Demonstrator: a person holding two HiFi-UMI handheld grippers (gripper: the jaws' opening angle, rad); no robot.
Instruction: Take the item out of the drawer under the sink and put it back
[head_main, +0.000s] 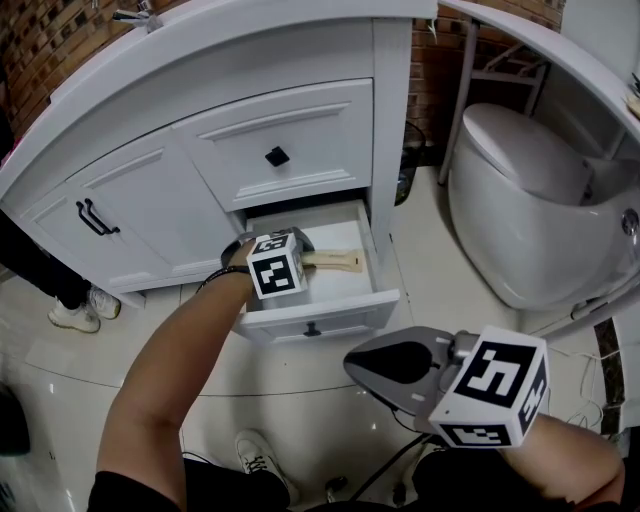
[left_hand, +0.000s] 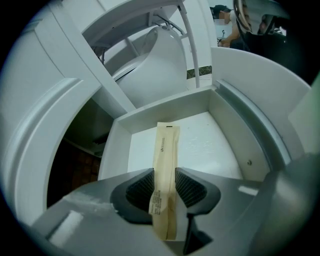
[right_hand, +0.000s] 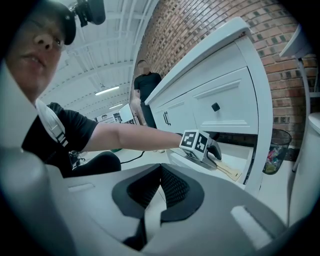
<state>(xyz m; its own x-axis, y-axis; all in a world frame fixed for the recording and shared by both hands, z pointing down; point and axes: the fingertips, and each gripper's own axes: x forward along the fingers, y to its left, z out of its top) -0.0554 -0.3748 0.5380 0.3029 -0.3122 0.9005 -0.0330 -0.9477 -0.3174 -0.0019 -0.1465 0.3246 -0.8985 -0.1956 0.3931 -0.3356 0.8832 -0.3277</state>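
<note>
Under the sink, the white vanity cabinet (head_main: 300, 60) has its lower drawer (head_main: 320, 320) pulled out, and the left arm reaches down into it.

Risks, as judged from here:
- Drawer: it stands wide open. If the tan packet (left_hand: 166, 145) ends up lying over a wall, pushing the drawer shut could crease or jam it.
- Left tool (left_hand: 165, 175): it sits low inside the drawer. Lifting out at a slant could knock a drawer wall, or a ribbed pad could catch the packet's edge and drag it back out.
- Packet: its far end lies on the drawer floor, but its near end runs up between the jaws, so it is not fully settled. A quick withdrawal could flick it.

Tools:
- Left tool: the jaws are spread and the packet lies lengthwise in the gap. The pads flank its long edges closely, with no buckling or squeeze visible. This reads as a loosened hold, not a pinch.
- Right tool (right_hand: 160, 175): it is held well apart from the drawer, above the floor. The pads are pressed together at the tips, with nothing between them.
</note>
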